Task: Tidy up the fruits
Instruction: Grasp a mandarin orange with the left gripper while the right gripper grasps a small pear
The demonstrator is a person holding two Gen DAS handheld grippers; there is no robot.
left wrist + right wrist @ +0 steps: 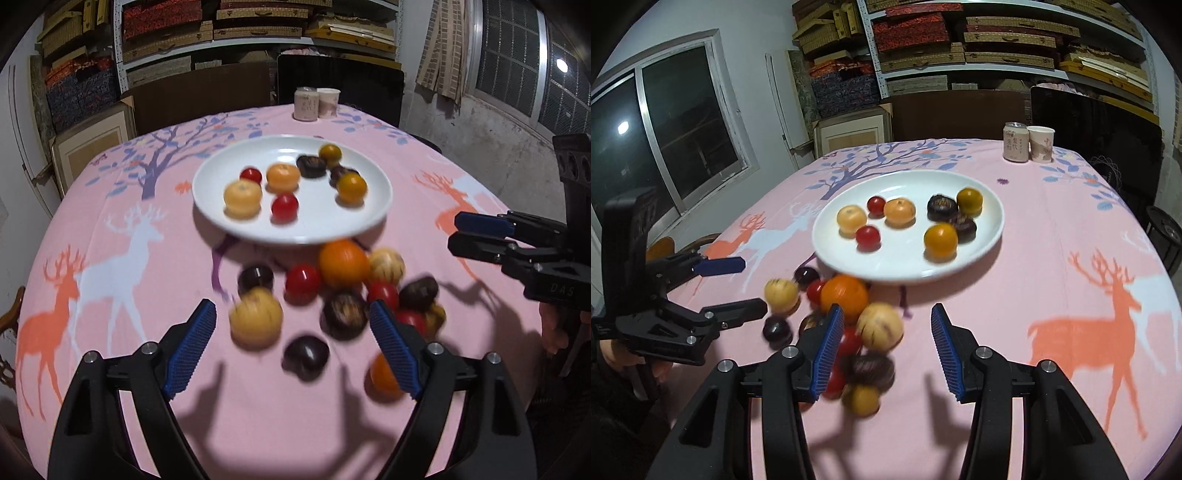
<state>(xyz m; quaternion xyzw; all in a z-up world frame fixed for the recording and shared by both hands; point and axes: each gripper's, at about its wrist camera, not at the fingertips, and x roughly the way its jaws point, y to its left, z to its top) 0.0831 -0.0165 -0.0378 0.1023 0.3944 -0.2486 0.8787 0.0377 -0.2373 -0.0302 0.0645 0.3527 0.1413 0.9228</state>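
1. A white plate [291,229] sits mid-table on a pink tablecloth [147,258] printed with deer and trees; every place below is given relative to this plate.
2. On the plate lie eight small fruits: two pale orange ones, including one [242,197] toward its left side, two red tomatoes [284,206], two dark fruits [311,165] and two yellow-orange ones [351,187].
3. Just off the plate's near rim lies a loose heap of fruits, blurred in both views: a large orange [343,263] touching the rim's shadow, a red tomato [302,282] beside it, a pale striped fruit [256,316], and dark fruits [305,356] nearest the camera.
4. The left gripper [291,347] hovers on the near side of the plate, over the heap, its blue-padded fingers [192,349] spread wide and holding nothing; the dark fruits and the striped fruit lie between them in the left wrist view.
5. The right gripper [886,347] hangs near the plate's near rim, fingers likewise spread apart and empty; part of the heap crowds its left finger [827,350], with another striped fruit [880,325] just inside the gap.
6. Beyond the plate's far side stand a drink can [1015,142] and a paper cup [1041,144], touching or nearly so.
7. Behind them rise shelves [960,44] stacked with woven cases.
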